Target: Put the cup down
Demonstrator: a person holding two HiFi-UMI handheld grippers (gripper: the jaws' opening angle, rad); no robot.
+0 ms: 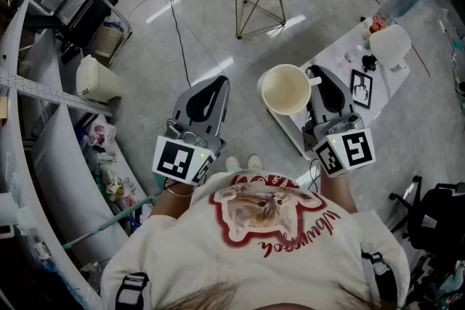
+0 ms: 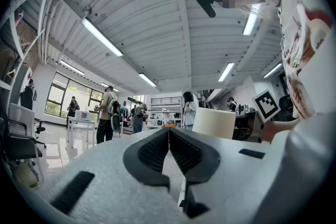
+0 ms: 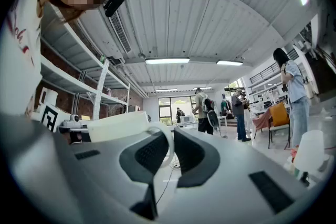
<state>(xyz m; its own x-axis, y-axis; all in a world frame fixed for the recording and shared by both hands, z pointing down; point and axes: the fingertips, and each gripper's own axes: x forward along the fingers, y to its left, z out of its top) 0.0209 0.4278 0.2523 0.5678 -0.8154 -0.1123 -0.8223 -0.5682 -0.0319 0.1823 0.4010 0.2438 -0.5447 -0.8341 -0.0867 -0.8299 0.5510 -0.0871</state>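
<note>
Clearly unfinished: grips the cup by its handle in the right hand-held gripper, aloft near the surface; left hand-held gripper closed, empty. Leaves lowering and release.

Nothing legible; the red script on the shirt is too unclear to read.
</note>
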